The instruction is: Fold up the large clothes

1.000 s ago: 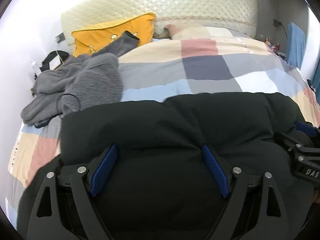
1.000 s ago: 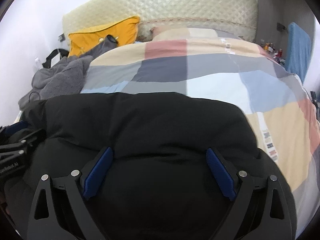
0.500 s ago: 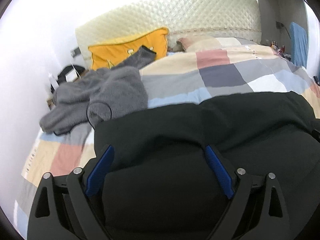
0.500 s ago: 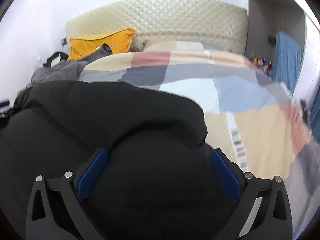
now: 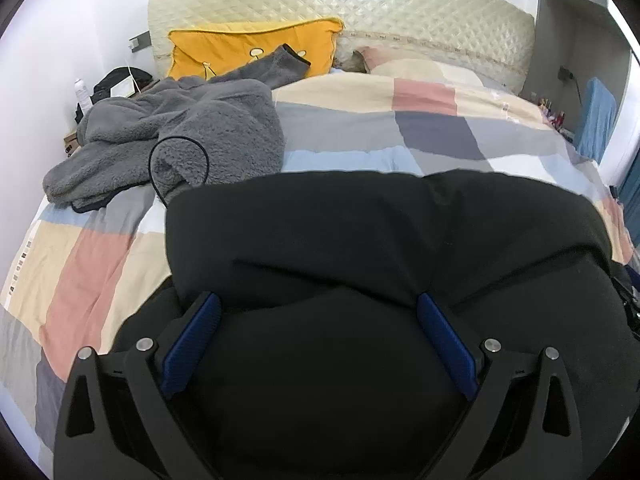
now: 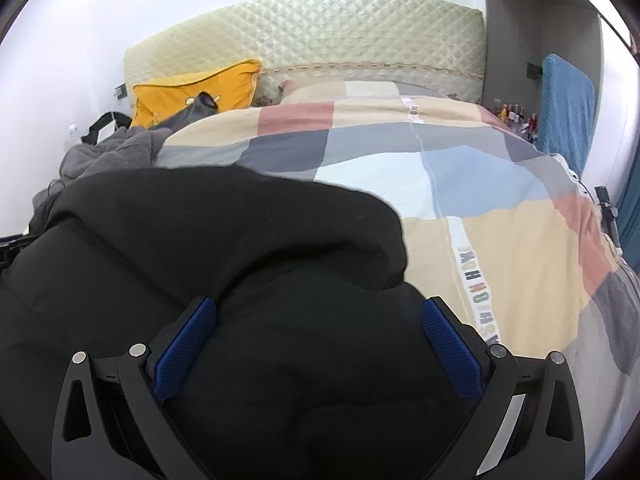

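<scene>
While black jacket (image 5: 360,240) covers quilt (image 5: 400,120), grey fleece (image 5: 180,136) beside, yellow pillow (image 5: 240,48) behind.

A home bedroom: checked duvet (image 5: 400,128), quilted headboard (image 5: 360,4), pillow (image 5: 240,48).

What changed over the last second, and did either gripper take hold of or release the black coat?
Both views swung apart: the right gripper, at the left view's edge a second ago, is barely visible there now. Neither gripped or released: left gripper and right stayed open over the black coat. Grey fleece and pillow stayed put.
</scene>
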Motion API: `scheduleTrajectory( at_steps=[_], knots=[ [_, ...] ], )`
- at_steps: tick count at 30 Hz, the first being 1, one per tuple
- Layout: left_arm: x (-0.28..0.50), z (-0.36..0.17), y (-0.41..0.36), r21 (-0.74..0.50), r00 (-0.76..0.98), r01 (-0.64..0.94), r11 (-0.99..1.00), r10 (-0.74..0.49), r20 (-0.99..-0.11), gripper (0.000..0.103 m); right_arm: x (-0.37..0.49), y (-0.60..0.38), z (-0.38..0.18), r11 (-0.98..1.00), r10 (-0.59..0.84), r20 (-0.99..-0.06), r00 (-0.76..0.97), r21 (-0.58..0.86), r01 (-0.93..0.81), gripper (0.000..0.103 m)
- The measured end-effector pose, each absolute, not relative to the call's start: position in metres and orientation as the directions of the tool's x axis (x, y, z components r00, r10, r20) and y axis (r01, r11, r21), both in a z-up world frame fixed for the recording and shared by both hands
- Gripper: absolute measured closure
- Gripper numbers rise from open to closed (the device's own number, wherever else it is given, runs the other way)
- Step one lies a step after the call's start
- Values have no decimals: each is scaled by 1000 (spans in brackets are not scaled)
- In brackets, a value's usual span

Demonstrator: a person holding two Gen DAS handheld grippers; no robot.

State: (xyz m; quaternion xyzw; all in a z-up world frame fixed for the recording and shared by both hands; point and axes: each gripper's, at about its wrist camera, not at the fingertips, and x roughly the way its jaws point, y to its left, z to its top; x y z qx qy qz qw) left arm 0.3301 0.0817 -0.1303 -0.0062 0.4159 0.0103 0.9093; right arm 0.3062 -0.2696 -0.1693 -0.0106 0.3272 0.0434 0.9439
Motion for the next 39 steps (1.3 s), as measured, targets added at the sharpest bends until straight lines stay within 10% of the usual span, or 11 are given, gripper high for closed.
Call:
scheduleTrajectory(
  at_steps=[39],
  knots=[
    [28, 159, 8, -54, 894, 214, 975, -218, -391, 0, -27, -198, 140, 965, 263, -124, 957, 46, -259, 0]
  ],
)
